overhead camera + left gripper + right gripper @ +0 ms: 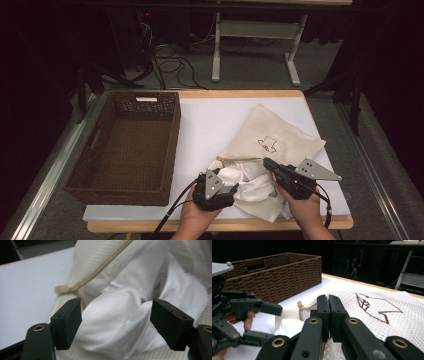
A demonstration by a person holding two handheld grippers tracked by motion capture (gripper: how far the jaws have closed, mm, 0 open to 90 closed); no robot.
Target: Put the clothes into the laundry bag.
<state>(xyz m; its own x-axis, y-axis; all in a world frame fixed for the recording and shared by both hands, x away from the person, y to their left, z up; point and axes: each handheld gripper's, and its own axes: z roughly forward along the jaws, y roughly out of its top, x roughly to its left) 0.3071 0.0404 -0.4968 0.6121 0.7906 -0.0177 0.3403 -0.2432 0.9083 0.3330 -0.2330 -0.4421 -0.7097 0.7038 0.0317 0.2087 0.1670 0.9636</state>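
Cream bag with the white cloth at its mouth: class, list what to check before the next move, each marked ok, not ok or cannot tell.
1. Left gripper jaws apart: ok, they stand open either side of the white cloth, pads not pressing it.
2. Right gripper keeps the cream bag pinned: jaws shut: ok; fabric between the pads: cannot tell.
3. Cloth partly inside the bag's mouth: ok.
4. Drawstring clear of the left jaws: ok, it lies above them.
5. Wicker basket free to receive something: ok.
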